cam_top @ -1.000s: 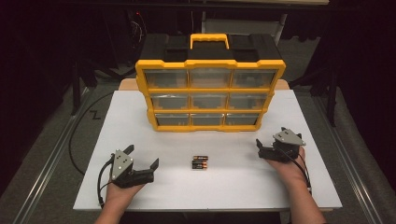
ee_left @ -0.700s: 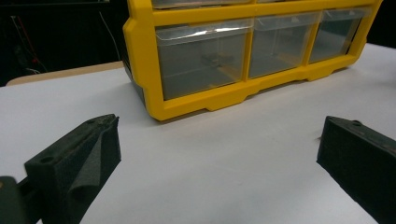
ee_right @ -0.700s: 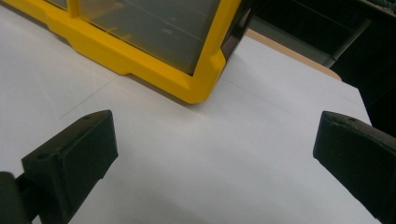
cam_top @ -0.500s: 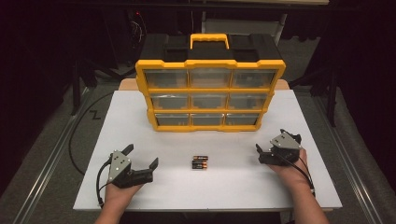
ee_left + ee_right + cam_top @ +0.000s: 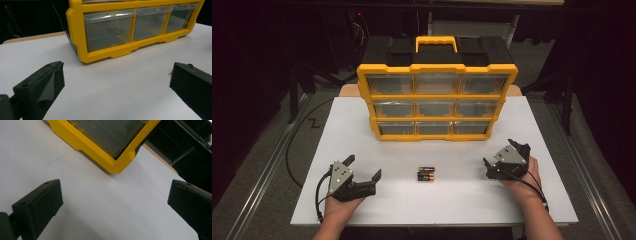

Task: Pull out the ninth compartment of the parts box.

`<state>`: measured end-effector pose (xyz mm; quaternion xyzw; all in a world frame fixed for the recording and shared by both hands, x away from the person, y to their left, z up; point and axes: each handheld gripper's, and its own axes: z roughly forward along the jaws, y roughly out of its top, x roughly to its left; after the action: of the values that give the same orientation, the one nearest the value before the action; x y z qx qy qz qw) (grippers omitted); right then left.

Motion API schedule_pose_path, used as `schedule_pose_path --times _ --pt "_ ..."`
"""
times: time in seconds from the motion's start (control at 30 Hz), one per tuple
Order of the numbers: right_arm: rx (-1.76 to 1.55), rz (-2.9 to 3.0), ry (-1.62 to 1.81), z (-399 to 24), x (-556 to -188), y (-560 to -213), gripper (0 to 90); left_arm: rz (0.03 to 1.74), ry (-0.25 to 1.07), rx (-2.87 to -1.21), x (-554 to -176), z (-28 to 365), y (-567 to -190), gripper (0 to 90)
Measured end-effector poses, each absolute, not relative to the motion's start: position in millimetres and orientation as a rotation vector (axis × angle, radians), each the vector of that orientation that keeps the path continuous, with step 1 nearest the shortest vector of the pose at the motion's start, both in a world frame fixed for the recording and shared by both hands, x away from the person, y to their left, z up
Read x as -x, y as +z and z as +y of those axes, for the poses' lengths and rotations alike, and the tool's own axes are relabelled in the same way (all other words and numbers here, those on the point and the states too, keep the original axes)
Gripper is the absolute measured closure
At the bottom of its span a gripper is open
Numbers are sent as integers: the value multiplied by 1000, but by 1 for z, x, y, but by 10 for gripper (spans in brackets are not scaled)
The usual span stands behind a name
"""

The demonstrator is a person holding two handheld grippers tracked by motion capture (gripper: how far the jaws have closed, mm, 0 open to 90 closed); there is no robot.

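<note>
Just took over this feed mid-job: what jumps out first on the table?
The yellow organizer with nine clear drawers and a carry handle stands upright at the far middle of the white table. Two batteries lie side by side in front of it, between the left gripper and right gripper, both with jaws open and holding nothing.

Yellow-framed organiser (image 5: 437,102) with clear drawers and black top, black-and-copper batteries (image 5: 426,174) in front of it, white table (image 5: 437,200), black gripper jaws.
</note>
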<state>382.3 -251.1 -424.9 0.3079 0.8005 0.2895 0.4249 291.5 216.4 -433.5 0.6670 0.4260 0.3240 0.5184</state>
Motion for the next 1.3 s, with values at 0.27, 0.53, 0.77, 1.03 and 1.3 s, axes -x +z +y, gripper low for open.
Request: schedule_pose_path --times 0.27,0.53,0.77,1.03,1.3 --pt "-668 1988 657 -247 -380 -426 10 997 770 -1615 -291 214 -433 3" --pt "-584 1986 586 -241 -378 -428 10 991 778 -1613 -291 215 -433 3" --pt "-473 1980 498 -232 -374 -429 10 984 777 -1614 -291 214 -433 3" --pt "-394 1968 437 -225 -372 -430 10 976 774 -1622 -291 214 -433 4" --pt "-345 1948 388 -221 -369 -430 11 972 775 -1622 -291 213 -433 5"
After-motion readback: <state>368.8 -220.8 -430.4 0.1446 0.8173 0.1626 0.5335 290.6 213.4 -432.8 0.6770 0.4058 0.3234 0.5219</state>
